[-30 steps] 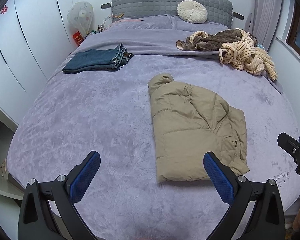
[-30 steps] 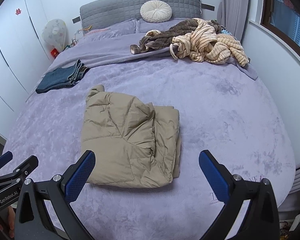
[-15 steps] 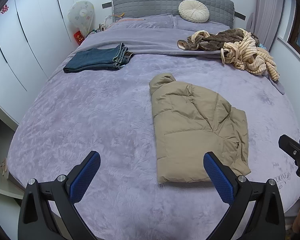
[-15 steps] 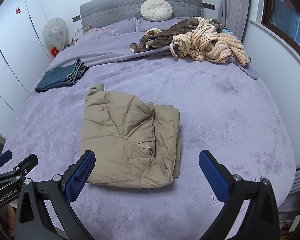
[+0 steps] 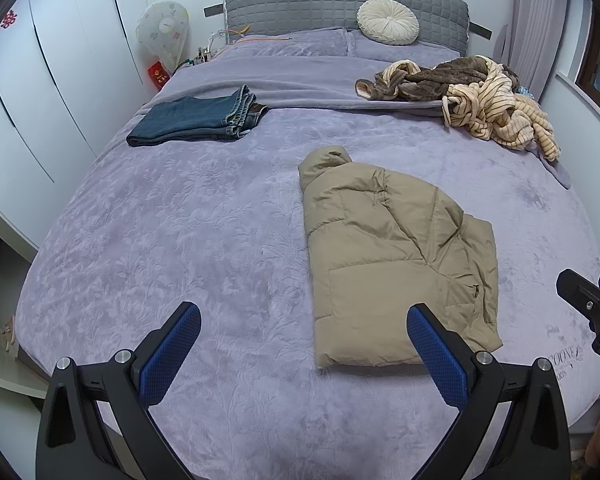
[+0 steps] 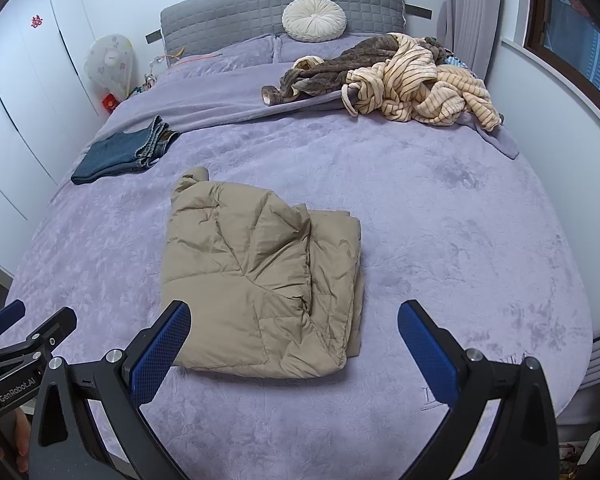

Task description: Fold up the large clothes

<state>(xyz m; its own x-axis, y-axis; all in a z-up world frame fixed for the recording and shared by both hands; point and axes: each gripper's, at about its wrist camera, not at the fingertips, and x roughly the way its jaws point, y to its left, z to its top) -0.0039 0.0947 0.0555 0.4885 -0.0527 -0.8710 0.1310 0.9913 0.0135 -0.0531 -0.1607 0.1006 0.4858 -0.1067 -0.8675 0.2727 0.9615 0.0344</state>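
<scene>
A tan puffer jacket [image 5: 392, 256] lies folded into a compact rectangle on the purple bed; it also shows in the right wrist view [image 6: 260, 280]. My left gripper [image 5: 304, 344] is open and empty, hovering above the bed's near edge, just left of the jacket's near end. My right gripper [image 6: 294, 344] is open and empty, above the jacket's near edge. Folded blue jeans [image 5: 196, 120] lie at the far left of the bed. A heap of unfolded striped and brown clothes [image 5: 484, 100] sits at the far right.
The purple bedspread [image 5: 180, 240] covers the bed. A grey headboard [image 5: 340, 4] with a round cream cushion [image 5: 388, 26] stands at the back. White wardrobes [image 5: 40, 80] line the left side. A window wall [image 6: 560, 80] runs along the right.
Both grippers stay open and nearly still; the views have drifted very slightly. The jacket and other clothes have not moved.
</scene>
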